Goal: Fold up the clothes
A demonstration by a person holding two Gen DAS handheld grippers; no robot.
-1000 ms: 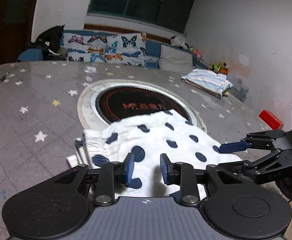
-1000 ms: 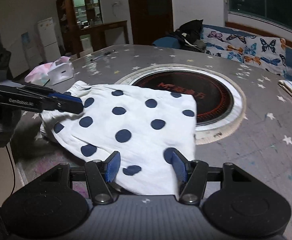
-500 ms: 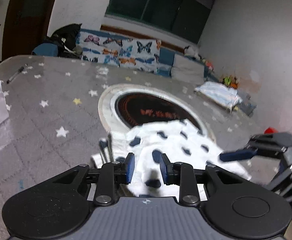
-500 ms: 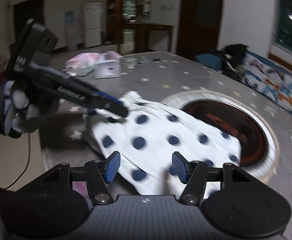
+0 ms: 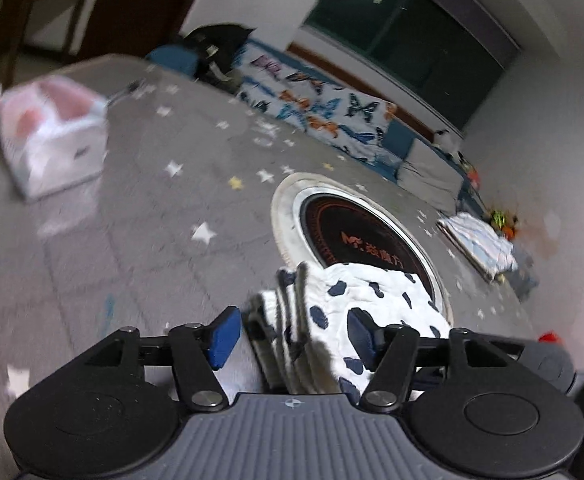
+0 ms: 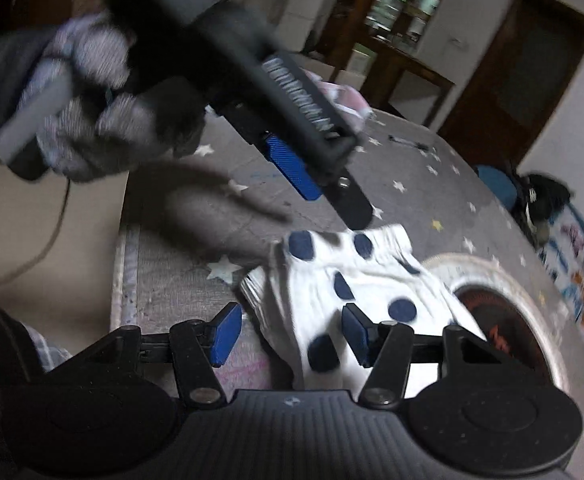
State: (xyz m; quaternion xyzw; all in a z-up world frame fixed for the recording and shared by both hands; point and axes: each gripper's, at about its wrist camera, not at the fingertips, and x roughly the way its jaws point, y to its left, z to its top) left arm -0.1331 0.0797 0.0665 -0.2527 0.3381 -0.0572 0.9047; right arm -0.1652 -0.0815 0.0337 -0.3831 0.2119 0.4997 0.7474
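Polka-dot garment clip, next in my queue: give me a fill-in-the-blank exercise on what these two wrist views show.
1. The white garment carries dark blue ____.
2. The garment lies partly over a ____ black hotplate set in the table.
3. The grey table cover is printed with small ____.
4. The left claw has just been opening, and its jaws now stand ____ around the garment's folded edge.

Missing words: dots; round; stars; open

Both wrist cams close above table point(image 5: 140, 240), angled down; both share polka-dot cloth point(image 5: 376, 300) & round inset point(image 6: 504, 280).
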